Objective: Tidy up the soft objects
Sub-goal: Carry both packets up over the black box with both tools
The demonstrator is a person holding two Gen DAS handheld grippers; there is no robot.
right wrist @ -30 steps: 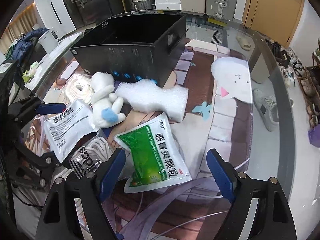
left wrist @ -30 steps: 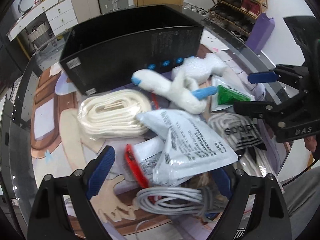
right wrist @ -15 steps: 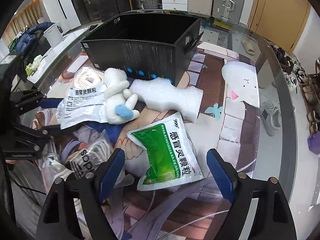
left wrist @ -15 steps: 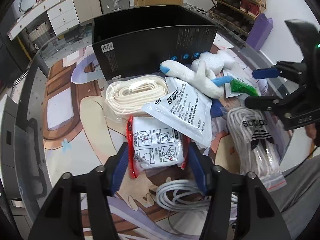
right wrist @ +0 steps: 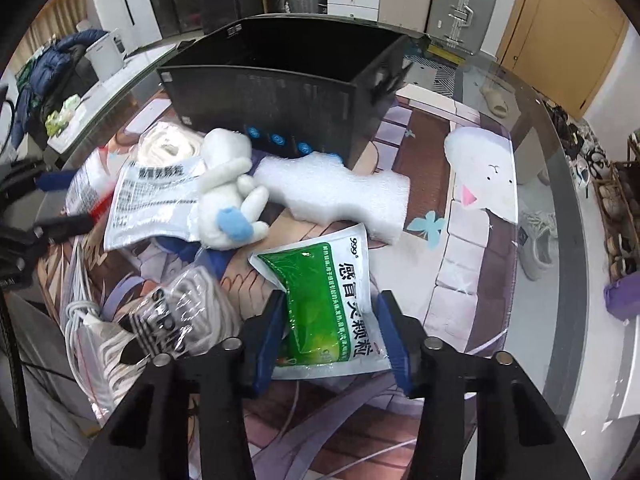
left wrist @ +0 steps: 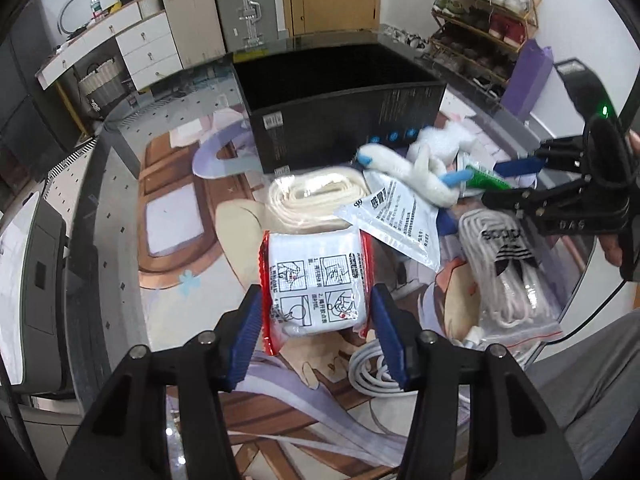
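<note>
Both first pickups look made, none stored. The left gripper (left wrist: pixel 316 332), its jaws just closed in, pinches a crinkly white packet with red edges (left wrist: pixel 316 284) near the table's front edge. The right gripper (right wrist: pixel 330 332), jaws just closing, squeezes a glossy green sachet (right wrist: pixel 320 292). Beyond lie a silver pouch (right wrist: pixel 156 204), bagged cord (left wrist: pixel 508 276), a fuzzy plush toy (right wrist: pixel 228 192) and spongy foam (right wrist: pixel 332 196). Farthest, mid-table, the rigid black box (left wrist: pixel 340 120) appears empty.
</note>
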